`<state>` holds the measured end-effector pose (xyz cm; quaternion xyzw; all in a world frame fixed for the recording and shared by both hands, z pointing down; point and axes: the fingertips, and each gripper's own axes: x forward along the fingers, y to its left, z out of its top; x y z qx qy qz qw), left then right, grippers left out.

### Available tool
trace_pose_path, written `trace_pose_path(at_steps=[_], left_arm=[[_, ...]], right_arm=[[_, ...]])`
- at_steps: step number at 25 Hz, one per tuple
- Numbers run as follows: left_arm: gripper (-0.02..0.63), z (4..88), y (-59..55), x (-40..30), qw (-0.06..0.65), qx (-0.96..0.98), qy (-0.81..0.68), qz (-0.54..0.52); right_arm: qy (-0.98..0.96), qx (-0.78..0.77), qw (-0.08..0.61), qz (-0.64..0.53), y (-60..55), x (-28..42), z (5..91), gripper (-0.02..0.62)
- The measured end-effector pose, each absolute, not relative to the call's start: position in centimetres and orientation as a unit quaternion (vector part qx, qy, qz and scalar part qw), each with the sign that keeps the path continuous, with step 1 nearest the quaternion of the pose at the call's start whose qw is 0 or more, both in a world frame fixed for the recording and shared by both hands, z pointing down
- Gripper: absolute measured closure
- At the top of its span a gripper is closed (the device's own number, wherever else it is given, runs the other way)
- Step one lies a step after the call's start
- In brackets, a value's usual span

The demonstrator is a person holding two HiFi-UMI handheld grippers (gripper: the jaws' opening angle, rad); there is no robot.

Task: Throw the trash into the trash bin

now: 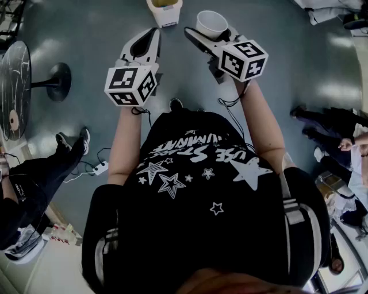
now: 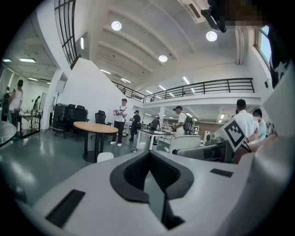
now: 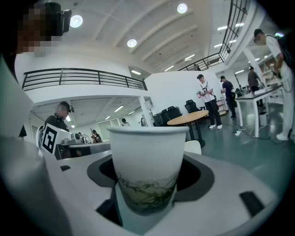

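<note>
While looking at the right gripper (image 1: 202, 34): jaws clamped on a white paper cup (image 1: 211, 23), upright, green leaf print low on its side. The paper cup at top centre of the head view, just right of the cream trash bin (image 1: 165, 11) on the blue-grey floor (image 1: 103, 34), apart from it. Below the bin, slightly left, left gripper (image 1: 150, 35): jaw tips together, nothing between them.
</note>
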<state>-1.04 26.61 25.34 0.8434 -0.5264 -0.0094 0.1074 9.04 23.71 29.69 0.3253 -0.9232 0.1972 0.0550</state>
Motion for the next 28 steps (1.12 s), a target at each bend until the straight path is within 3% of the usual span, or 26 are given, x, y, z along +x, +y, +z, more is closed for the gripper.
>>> trace_pose_path(at_steps=[17, 28], left_arm=[[0.595, 25.1, 25.1, -3.4, 0.109, 0.847, -0.519, -0.02], [0.595, 26.3, 18.7, -4.6, 0.116, 0.827, -0.55, -0.009]], right_arm=[[-0.912, 0.352, 0.05, 0.204, 22.4, 8.2, 29.7, 0.272], [-0.919, 0.328, 0.044, 0.214, 14.2, 7.4, 30.6, 0.272]])
